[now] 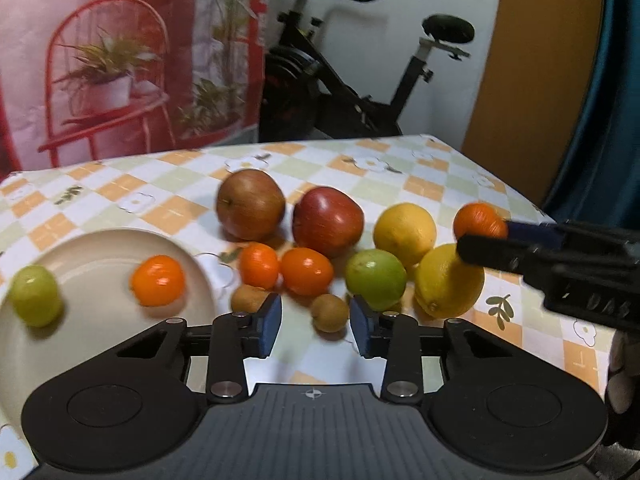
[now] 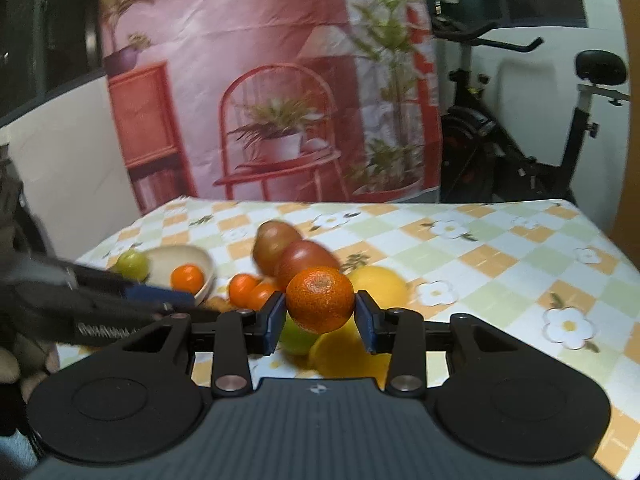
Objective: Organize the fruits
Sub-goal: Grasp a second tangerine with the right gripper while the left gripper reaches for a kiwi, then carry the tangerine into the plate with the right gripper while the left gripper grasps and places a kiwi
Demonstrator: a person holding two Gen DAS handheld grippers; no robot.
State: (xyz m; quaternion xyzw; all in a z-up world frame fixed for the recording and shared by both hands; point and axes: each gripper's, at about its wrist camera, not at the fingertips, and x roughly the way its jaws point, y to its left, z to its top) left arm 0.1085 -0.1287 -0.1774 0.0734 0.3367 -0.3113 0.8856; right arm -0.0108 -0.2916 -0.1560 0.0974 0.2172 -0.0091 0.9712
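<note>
At centre frame the right gripper [image 2: 320, 318] fingers pinch a light, soft-skinned mandarin [image 2: 320, 298] across its widest part, which suits gentle pressure; the left gripper [image 1: 316, 326] fingers gape empty.

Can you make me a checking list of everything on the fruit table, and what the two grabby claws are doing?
Surface: table with checked flower tablecloth.
Job's things: cream plate holds a green fruit and a small orange. Beside it on the cloth: two apples, two small oranges, a lime, two lemons, two brown kiwis.
Clutter: nothing seen.
Grippers: left gripper open, nothing between its pads, low over the kiwis. Right gripper shut on a mandarin, lifted above the pile.
Cables: nothing seen.
Surroundings: exercise bike, printed backdrop of a red chair and plants.
</note>
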